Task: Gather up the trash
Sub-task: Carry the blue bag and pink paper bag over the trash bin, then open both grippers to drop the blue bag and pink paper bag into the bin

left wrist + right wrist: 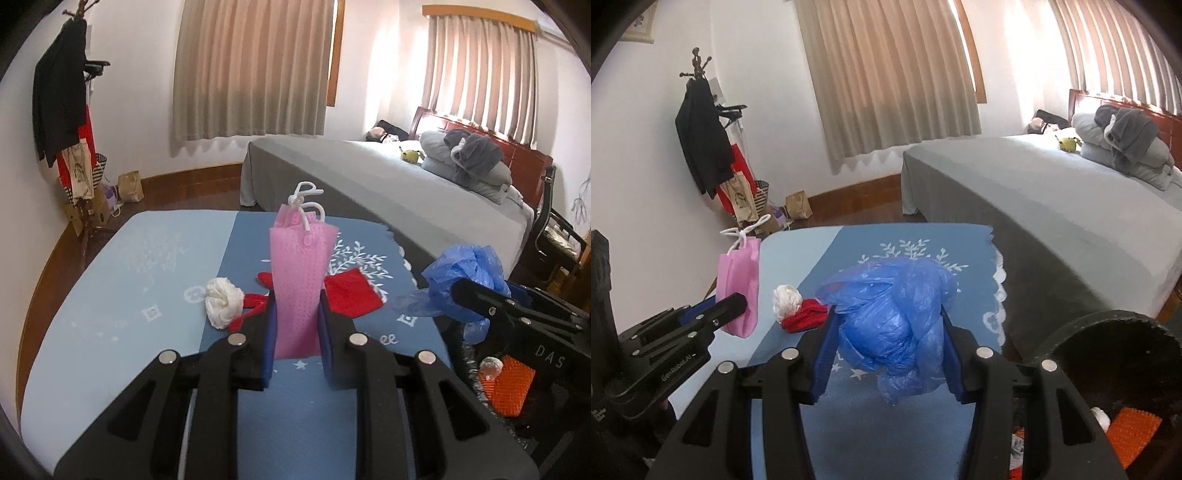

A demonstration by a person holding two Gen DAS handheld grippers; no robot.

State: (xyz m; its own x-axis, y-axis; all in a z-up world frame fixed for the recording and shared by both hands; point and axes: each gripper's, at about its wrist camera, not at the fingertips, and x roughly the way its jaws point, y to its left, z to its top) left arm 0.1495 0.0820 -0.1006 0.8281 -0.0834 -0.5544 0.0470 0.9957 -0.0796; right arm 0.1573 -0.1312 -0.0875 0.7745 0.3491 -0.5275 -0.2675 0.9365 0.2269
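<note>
A small pink mesh gift bag with white cord handles [301, 273] was held upright between the fingers [269, 332] of the left gripper [297, 328], which were closed on its lower part; its long axis ran up and away from them, above the blue patterned desk [147, 266]. A crumpled blue plastic bag [890, 314] was gripped in the same manner by the right gripper [888, 347], whose fingers [822, 354] were pressed against its two sides, the loose plastic hanging below them. Both items appeared to be clear of the desk.

Taking the pink bag as the landmark, a crumpled white paper ball [221, 302] was left lying on the desk just to its left in the left wrist view, and a flat red fabric pouch [351, 291] lay behind it and to its right. The blue bag was carried to the right of the pink one.

A black round bin [1108, 339] was seen low and to the right of the blue bag, with orange mesh material [1134, 432] already inside. The coming move was judged to turn on this: the bin's opening lay below and to the right of both loads, and the right hand was the nearer, so the blue bag would probably be dropped first. The left load would have to be carried across towards that same side.
</note>
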